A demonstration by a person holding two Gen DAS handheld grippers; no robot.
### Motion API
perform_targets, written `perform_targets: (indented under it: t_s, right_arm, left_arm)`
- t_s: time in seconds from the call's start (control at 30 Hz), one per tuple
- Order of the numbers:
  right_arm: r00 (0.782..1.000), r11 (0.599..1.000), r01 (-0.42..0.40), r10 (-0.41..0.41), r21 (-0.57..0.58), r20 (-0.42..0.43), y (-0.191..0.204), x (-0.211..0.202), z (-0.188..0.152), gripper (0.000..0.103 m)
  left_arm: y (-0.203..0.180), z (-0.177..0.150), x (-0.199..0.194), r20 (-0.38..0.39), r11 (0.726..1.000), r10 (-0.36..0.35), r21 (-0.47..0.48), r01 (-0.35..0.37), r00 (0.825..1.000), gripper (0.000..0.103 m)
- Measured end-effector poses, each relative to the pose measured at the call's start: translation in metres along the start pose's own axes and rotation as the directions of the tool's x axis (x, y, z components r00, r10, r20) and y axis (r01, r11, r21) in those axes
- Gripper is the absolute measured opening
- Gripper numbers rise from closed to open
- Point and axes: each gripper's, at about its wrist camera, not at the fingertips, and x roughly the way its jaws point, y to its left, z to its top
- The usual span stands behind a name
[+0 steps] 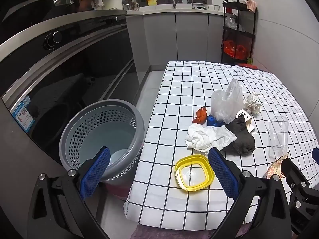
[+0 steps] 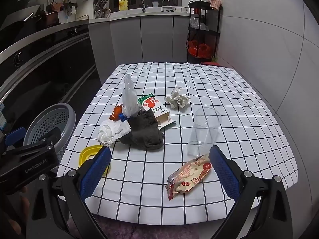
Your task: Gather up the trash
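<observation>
Left wrist view first: we see the grey basket (image 1: 103, 137) on the floor hard against the table (image 1: 179, 75) edge, empty so far. Trash sits mid-table: grey rag (image 2: 145, 133), white tissue (image 2: 111, 131), clear cup (image 2: 205, 131), snack wrapper (image 2: 189, 179) nearest us. Both our left gripper (image 1: 159, 171) and right gripper (image 2: 159, 171) hang above it, fingers spread wide, holding nothing. Risks: we could tip that light cup, or a loose pinch lets the slick wrapper slide out short of the basket.

The left gripper (image 1: 159, 169) is hanging wide open at lower centre, a yellow lid (image 1: 194, 172) lying between its fingers, a grey basket (image 1: 101, 137) sitting left of the checked table (image 1: 199, 83).
</observation>
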Motion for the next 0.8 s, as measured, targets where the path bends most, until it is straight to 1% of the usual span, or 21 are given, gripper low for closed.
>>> perform_targets:
  t_s: [0.8]
  right_arm:
    - [0.999,1.000,-0.004,0.003,0.017,0.034,-0.006,-0.017,-0.006,0.095]
  left_arm:
    - [0.002,-0.003,-0.011,0.022,1.000,0.003,0.001,-0.003,1.000,0.097]
